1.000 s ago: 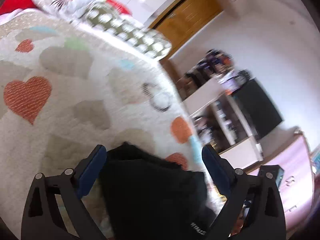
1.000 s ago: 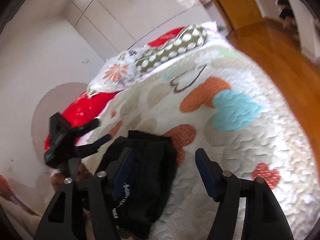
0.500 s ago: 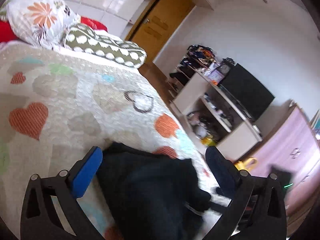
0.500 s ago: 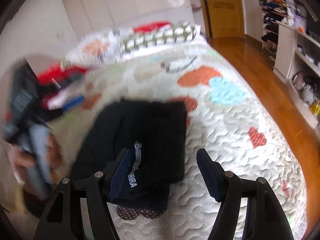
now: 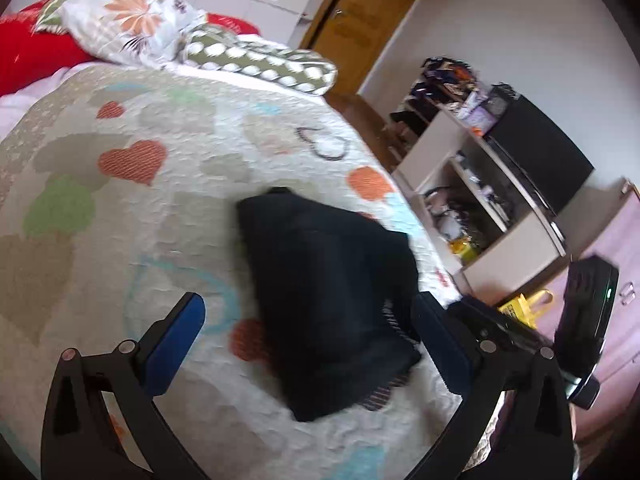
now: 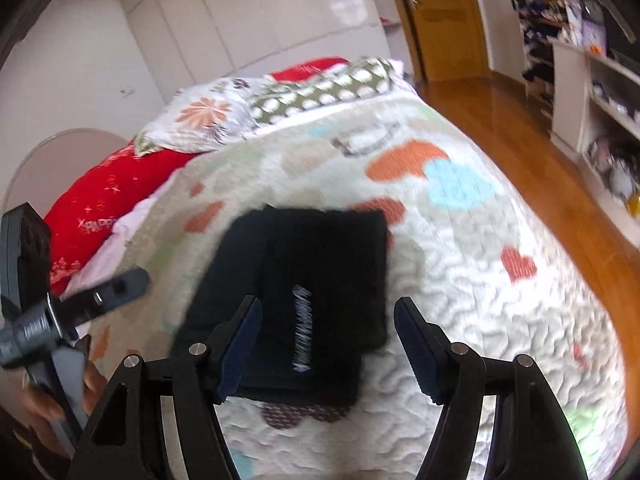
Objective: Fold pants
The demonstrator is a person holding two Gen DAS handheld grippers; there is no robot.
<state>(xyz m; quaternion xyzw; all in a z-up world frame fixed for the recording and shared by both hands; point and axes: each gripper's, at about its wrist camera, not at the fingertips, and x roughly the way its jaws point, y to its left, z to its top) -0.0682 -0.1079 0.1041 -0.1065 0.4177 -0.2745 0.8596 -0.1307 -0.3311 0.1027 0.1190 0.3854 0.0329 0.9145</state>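
Observation:
The black pants (image 5: 328,300) lie folded into a compact stack on the heart-patterned quilt (image 5: 120,240), near the bed's right edge. My left gripper (image 5: 308,308) is open and hovers above and short of the stack, touching nothing. In the right wrist view the pants (image 6: 316,264) show a white logo on top, with a dotted patch peeking out at the near end. My right gripper (image 6: 328,312) is open over that near end, its blue pads clear of the cloth. The left gripper (image 6: 116,288) shows at the left edge, held by a hand (image 6: 40,400).
Pillows (image 5: 136,28) and a red cushion (image 6: 104,200) lie at the head of the bed. Beyond the bed's right edge are a wooden floor (image 6: 520,128), white shelves (image 5: 480,184) with clutter, a black screen (image 5: 540,160) and a wooden door (image 6: 440,20).
Both grippers have drawn back and risen from the pants, which now lie farther ahead in both views. The pants stay folded on the quilt.

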